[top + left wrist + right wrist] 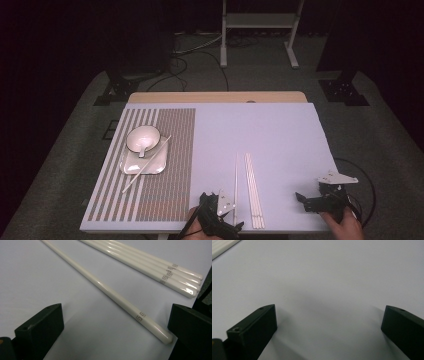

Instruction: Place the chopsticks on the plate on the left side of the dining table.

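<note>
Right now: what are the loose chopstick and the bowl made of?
Loose chopstick: looks like glossy cream plastic or melamine, possibly glazed ceramic; sharp highlights run along it, with a printed grey mark near the end. Bowl: white, smooth, probably ceramic or melamine; too small to tell.

you're in a lab studio: black curtains (60, 40), loose cables (197, 47) on carpet, a metal stand (260, 22) behind your tabletop (280, 140).

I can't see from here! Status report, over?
Left gripper open, jaws straddling the single chopstick. Right gripper open over bare table. Chopstick bundle close beside.
</note>
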`<state>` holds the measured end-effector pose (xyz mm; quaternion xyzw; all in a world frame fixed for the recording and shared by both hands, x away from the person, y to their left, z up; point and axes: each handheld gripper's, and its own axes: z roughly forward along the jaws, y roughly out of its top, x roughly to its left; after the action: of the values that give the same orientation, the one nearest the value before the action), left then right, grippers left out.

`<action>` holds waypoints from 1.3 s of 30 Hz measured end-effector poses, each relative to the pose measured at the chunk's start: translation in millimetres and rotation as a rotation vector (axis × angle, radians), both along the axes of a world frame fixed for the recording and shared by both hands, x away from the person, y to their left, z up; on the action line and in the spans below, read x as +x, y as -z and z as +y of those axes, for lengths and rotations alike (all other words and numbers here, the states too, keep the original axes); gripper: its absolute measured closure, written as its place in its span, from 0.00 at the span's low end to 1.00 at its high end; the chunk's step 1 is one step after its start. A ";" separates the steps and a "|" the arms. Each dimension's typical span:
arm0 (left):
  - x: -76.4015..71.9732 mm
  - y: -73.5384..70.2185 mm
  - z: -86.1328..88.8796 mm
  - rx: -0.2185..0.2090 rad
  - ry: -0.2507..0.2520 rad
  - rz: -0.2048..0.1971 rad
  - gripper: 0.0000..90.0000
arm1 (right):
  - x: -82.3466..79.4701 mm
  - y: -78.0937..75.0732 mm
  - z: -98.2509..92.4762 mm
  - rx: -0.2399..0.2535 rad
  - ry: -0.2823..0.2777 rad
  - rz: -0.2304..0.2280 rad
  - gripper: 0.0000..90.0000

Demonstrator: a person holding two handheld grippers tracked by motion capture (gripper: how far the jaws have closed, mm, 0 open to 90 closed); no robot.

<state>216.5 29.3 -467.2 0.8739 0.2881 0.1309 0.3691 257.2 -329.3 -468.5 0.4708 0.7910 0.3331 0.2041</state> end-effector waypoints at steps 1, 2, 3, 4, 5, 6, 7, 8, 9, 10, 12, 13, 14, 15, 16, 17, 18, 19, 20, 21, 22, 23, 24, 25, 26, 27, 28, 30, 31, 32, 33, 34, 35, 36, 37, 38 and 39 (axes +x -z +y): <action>0.3 -0.1 1.8 0.001 -0.002 0.000 0.00 | 0.0 0.0 0.0 0.000 0.000 0.000 0.00; 0.4 0.0 4.1 -0.001 -0.006 0.001 0.00 | 0.0 0.0 0.0 0.000 0.000 0.000 0.00; 0.5 -0.1 5.4 0.001 -0.007 0.001 0.00 | 0.0 0.0 0.0 0.000 0.000 0.000 0.00; 0.6 -0.3 7.2 0.000 -0.012 0.002 0.00 | 0.0 0.0 0.0 0.000 0.000 0.000 0.00; 0.9 -0.2 9.1 0.002 -0.011 -0.001 0.00 | 0.0 0.0 0.0 0.000 0.000 0.000 0.00; 1.0 -0.1 10.8 0.001 -0.016 -0.001 0.00 | 0.0 0.0 0.0 0.000 0.000 0.000 0.00; 1.3 0.0 13.0 0.001 -0.017 -0.003 0.00 | 0.0 0.0 0.0 0.000 0.000 0.000 0.00; 1.4 0.2 14.8 -0.002 -0.021 -0.004 0.00 | 0.0 0.0 0.0 0.000 0.000 0.000 0.00; 1.6 0.4 16.2 -0.007 -0.027 -0.005 0.00 | 0.0 0.0 0.0 0.000 0.000 0.000 0.00; 1.7 0.2 17.6 -0.004 -0.030 -0.004 0.00 | 0.0 0.0 0.0 0.000 0.000 0.000 0.00; 2.2 0.1 20.3 -0.003 -0.033 -0.004 0.00 | 0.0 0.0 0.0 0.000 0.000 0.000 0.00; 2.4 0.0 21.5 -0.002 -0.036 -0.005 0.00 | 0.0 0.0 0.0 0.000 0.000 0.000 0.00; 2.6 -0.3 23.1 0.002 -0.038 -0.002 0.00 | 0.0 0.0 0.0 0.000 0.000 0.000 0.00; 2.8 -0.3 24.0 0.000 -0.039 -0.002 0.00 | 0.0 0.0 0.0 0.000 0.000 0.000 0.00; 2.7 -0.4 24.9 0.001 -0.041 0.000 0.00 | 0.0 0.0 0.0 0.000 0.000 0.000 0.00; 3.0 -0.4 26.0 0.001 -0.040 -0.001 0.00 | 0.0 0.0 0.0 0.000 0.000 0.000 0.00; 3.2 -0.3 26.7 0.000 -0.038 -0.001 0.00 | 0.0 0.0 0.0 0.000 0.000 0.000 0.00; 3.3 -0.4 27.8 0.000 -0.041 0.000 0.00 | 0.0 0.0 0.0 0.000 0.000 0.000 0.00; 3.5 -0.5 28.6 0.001 -0.040 0.001 0.00 | 0.0 0.0 0.0 0.000 0.000 -0.001 0.00; 3.7 -0.7 29.6 0.001 -0.042 0.004 0.00 | 0.0 0.0 0.0 0.000 0.000 0.000 0.00; 4.2 -0.9 31.2 0.004 -0.039 0.003 0.00 | 0.0 0.0 0.0 0.000 0.000 0.000 0.00; 4.6 -1.1 32.8 0.007 -0.043 0.004 0.00 | 0.0 0.0 0.0 0.000 0.000 0.000 0.00; 5.0 -1.1 33.8 0.005 -0.043 0.005 0.00 | 0.0 0.0 0.0 0.000 0.000 0.000 0.00; 5.5 -1.2 35.2 0.006 -0.044 0.006 0.00 | 0.0 0.0 0.0 0.000 0.000 0.000 0.00; 6.2 -1.5 36.6 0.008 -0.041 0.007 0.00 | 0.0 0.0 0.0 0.000 0.000 0.000 0.00; 6.8 -1.5 37.7 0.010 -0.041 0.006 0.00 | 0.0 0.0 0.0 0.000 0.000 0.000 0.00; 7.5 -1.5 39.2 0.010 -0.038 0.006 0.00 | 0.0 0.0 0.0 0.000 0.000 0.000 0.00; 8.5 -1.3 42.2 0.006 -0.039 0.007 0.00 | 0.0 0.0 0.0 0.000 0.000 0.000 0.00; 9.2 -1.7 44.1 0.012 -0.037 0.006 0.00 | 0.0 0.0 0.0 0.000 0.000 0.000 0.00; 9.5 -1.5 45.0 0.009 -0.037 0.006 0.00 | 0.0 0.0 0.0 0.000 0.000 0.000 0.00; 9.8 -1.5 46.3 0.009 -0.038 0.006 0.00 | 0.0 0.0 0.0 0.000 0.000 0.000 0.00; 10.1 -1.5 47.3 0.008 -0.038 0.006 0.00 | 0.0 0.0 0.0 0.000 0.000 0.000 0.00; 10.7 -1.7 48.7 0.012 -0.034 0.006 0.00 | 0.0 0.0 0.0 0.001 0.000 0.000 0.00; 10.9 -1.6 49.6 0.010 -0.034 0.006 0.00 | 0.0 0.0 0.0 0.000 0.000 0.000 0.00; 11.1 -1.7 50.6 0.010 -0.036 0.008 0.00 | 0.0 0.0 0.0 0.000 0.000 0.000 0.00; 11.6 -1.7 51.8 0.012 -0.033 0.006 0.00 | 0.0 0.0 0.0 0.000 0.000 0.000 0.00; 11.9 -2.0 52.7 0.014 -0.031 0.008 0.00 | 0.0 0.0 0.0 0.000 0.000 0.000 0.00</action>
<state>228.4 82.0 -465.2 0.8725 0.3021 0.1349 0.3596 257.2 -329.3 -468.6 0.4708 0.7910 0.3334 0.2041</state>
